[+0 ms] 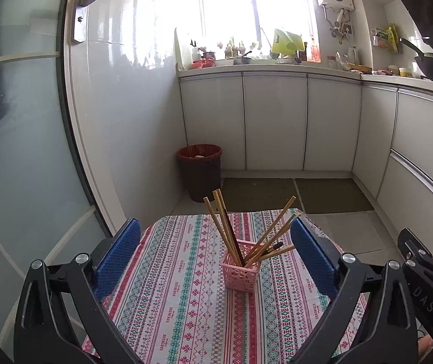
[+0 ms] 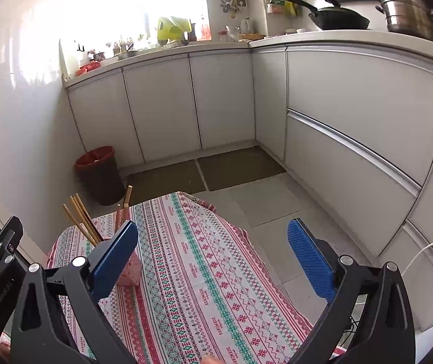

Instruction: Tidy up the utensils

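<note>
Left gripper (image 1: 215, 253): jaws spread wide, nothing between the blue pads (image 1: 118, 256), held above the near part of the table (image 1: 167, 312). Patterned cloth covers the table (stripes of red, green, grey).

Holder (image 1: 241, 272): small pink lattice basket, upright on the cloth, sitting between the left gripper's fingers in that view but apart from both. Chopsticks (image 1: 223, 224) stand in it, fanned out; one bunch leans left, another leans right. Most are light wood, at least one dark.

Right gripper (image 2: 212, 253): also released, pads well apart and empty, over the cloth to the right of the holder. From its camera the holder (image 2: 131, 270) is half hidden behind the left pad; chopstick tips (image 2: 78, 212) show above it.

Each gripper's black frame shows at the edge of the other's view.

Beyond the table: bin (image 1: 199, 171) with red liner on the floor by the wall, two dark mats (image 1: 333, 195), white cabinets (image 1: 274, 121), wok (image 2: 339, 19) and steel pot (image 2: 409, 12) on the counter.
</note>
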The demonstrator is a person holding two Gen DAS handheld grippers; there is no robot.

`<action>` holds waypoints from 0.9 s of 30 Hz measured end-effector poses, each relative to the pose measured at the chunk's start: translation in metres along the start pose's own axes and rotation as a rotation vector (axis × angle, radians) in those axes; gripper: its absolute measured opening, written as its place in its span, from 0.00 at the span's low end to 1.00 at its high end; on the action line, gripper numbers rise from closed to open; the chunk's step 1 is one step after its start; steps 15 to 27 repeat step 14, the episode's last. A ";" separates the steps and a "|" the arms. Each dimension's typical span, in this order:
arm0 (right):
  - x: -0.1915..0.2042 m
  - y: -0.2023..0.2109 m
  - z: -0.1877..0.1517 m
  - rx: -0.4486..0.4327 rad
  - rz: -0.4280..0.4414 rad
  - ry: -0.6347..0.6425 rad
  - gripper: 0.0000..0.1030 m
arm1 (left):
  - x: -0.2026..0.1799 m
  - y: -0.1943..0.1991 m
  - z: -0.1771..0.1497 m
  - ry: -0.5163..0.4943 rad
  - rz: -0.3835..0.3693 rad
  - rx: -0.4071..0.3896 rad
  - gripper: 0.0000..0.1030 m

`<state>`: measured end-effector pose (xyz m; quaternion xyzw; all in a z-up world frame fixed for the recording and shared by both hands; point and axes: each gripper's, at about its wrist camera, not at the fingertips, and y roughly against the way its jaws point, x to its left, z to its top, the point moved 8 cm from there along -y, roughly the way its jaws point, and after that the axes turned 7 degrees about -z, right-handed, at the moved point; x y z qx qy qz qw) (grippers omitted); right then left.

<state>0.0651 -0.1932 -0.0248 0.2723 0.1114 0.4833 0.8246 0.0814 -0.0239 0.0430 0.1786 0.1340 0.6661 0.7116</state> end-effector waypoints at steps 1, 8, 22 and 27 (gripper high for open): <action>0.000 0.000 0.000 0.000 0.000 0.000 0.93 | 0.000 0.000 0.000 -0.002 -0.002 -0.003 0.87; 0.001 -0.001 -0.001 0.003 0.002 0.006 0.93 | 0.000 -0.001 0.000 -0.004 -0.006 -0.006 0.93; 0.001 -0.002 -0.003 0.006 0.000 0.000 0.93 | -0.002 -0.003 -0.001 -0.008 -0.005 0.009 0.93; 0.001 -0.002 -0.003 0.006 0.000 0.000 0.93 | -0.002 -0.003 -0.001 -0.008 -0.005 0.009 0.93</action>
